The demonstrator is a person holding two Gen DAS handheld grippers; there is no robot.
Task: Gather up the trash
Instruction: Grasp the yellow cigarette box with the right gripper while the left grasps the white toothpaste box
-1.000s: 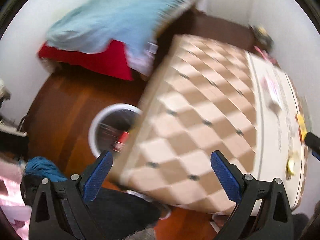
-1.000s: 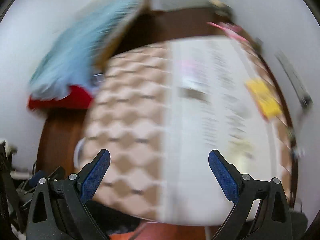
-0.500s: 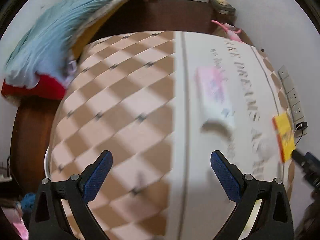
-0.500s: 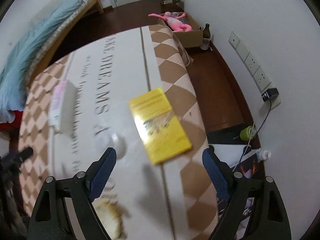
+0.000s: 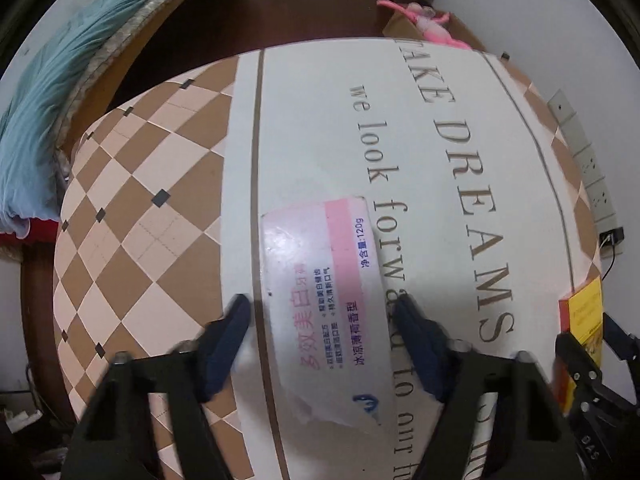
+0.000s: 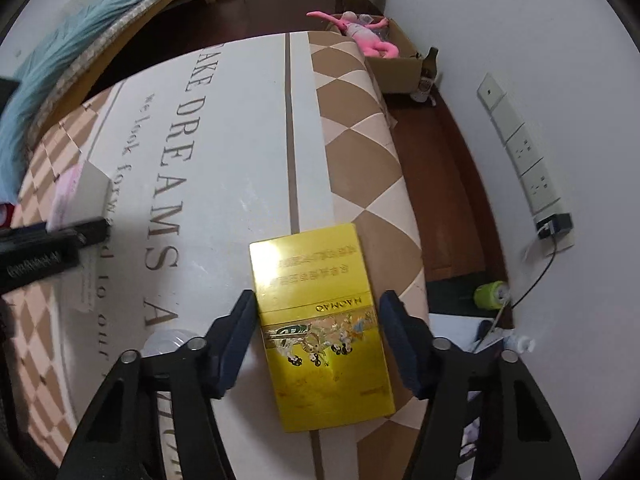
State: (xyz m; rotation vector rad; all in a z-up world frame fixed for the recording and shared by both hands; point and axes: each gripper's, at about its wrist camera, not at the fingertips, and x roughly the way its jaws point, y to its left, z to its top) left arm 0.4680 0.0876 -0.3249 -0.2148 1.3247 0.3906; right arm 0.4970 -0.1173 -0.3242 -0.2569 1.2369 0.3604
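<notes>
Both grippers have swung from the floor side onto the worktop (image 5: pixel 460 128). Left gripper (image 5: pixel 322 312) is wide, straddling the pink-and-white toothpaste box (image 5: pixel 320 292); right gripper (image 6: pixel 318 306) is wide around the yellow box (image 6: pixel 320 320). Step looks like pre-grasp. Next: close squarely on each box's long sides, then lift.

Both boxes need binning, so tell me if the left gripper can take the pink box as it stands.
Probably yes. The left gripper is open, with its fingers on either side of the pink box lying flat on the table. Nothing sits between them; the right gripper is busy at the yellow box.
</notes>
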